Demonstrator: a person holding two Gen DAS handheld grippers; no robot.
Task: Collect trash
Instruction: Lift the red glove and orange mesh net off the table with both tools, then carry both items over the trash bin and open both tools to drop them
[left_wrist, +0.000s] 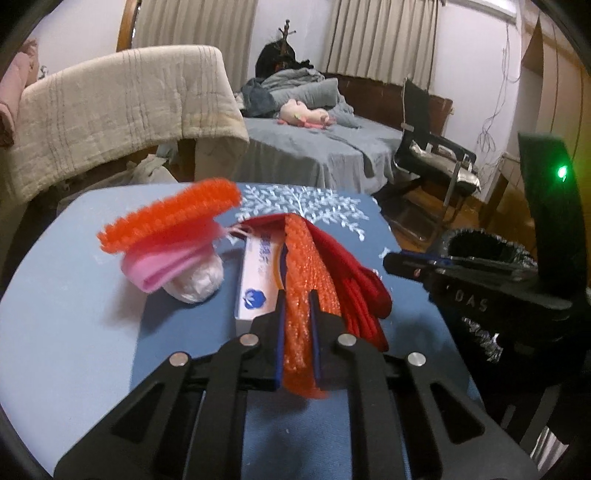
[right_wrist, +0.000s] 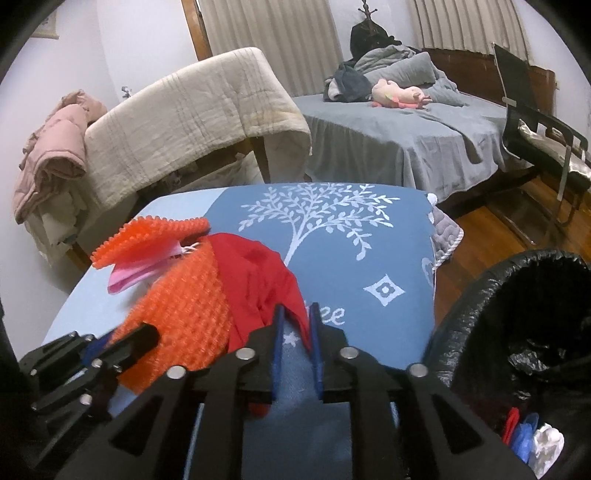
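On the blue tree-print tablecloth (left_wrist: 74, 332) lies a heap of trash. My left gripper (left_wrist: 297, 301) is shut on a long orange bubble-textured sheet (left_wrist: 303, 258), which runs away from me between the pads. Left of it lie a white box with a blue logo (left_wrist: 256, 284), a white crumpled plastic ball (left_wrist: 197, 284) and a pink-and-orange spiky piece (left_wrist: 170, 225). A red bag (right_wrist: 258, 273) lies to the right of the sheet. My right gripper (right_wrist: 296, 308) stands slightly open, with the red bag's edge hanging loose between its fingers. The left gripper (right_wrist: 122, 341) also shows at the lower left of the right wrist view.
A bin with a black liner (right_wrist: 517, 295) stands off the table's right edge, with several scraps at its bottom. Behind the table are a chair draped in a beige blanket (right_wrist: 192, 110), a grey bed (right_wrist: 406, 129) and a black chair (right_wrist: 535, 122) on the wooden floor.
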